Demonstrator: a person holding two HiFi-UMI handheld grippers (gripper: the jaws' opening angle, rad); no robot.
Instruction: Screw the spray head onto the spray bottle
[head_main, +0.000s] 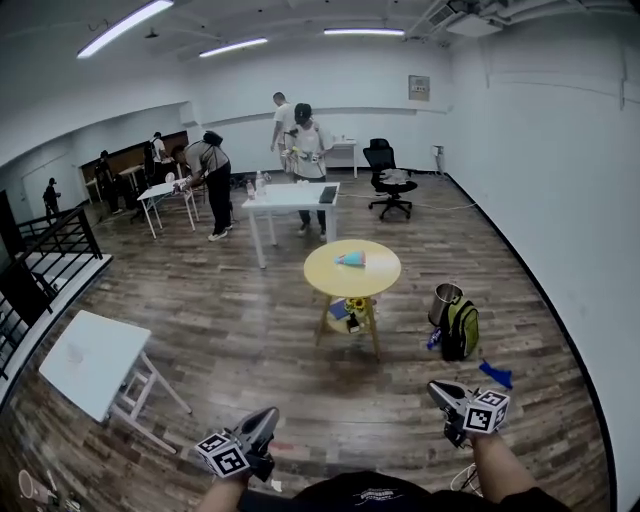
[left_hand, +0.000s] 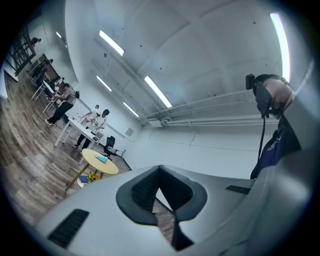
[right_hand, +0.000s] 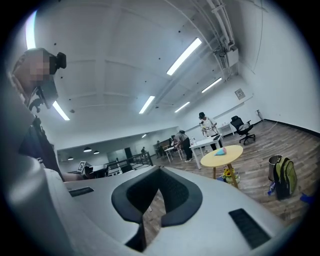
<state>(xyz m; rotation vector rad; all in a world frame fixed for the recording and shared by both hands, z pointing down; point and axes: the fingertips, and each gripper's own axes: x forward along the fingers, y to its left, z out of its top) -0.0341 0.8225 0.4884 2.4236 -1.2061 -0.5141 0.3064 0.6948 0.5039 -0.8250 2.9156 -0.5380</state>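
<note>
**Both tools shut, well apart from the round desk**

The head view shows the left tool (head_main: 265, 418) and the right tool (head_main: 440, 392) low in frame, with wood floor (head_main: 290, 345) between them and the round desk (head_main: 380, 278). On that desk lies a small blue item (head_main: 351, 259), probably the bottle, though it is too small to be sure. The gripper views show what the head view cannot: each tool's jaws are pressed together and hold nothing. The head and right gripper views also take in a backpack (head_main: 461, 330) and a bin (head_main: 445, 300) beside the desk. The left gripper view is mostly ceiling. People (head_main: 300, 150) stand at a far white desk (head_main: 285, 197).
</note>
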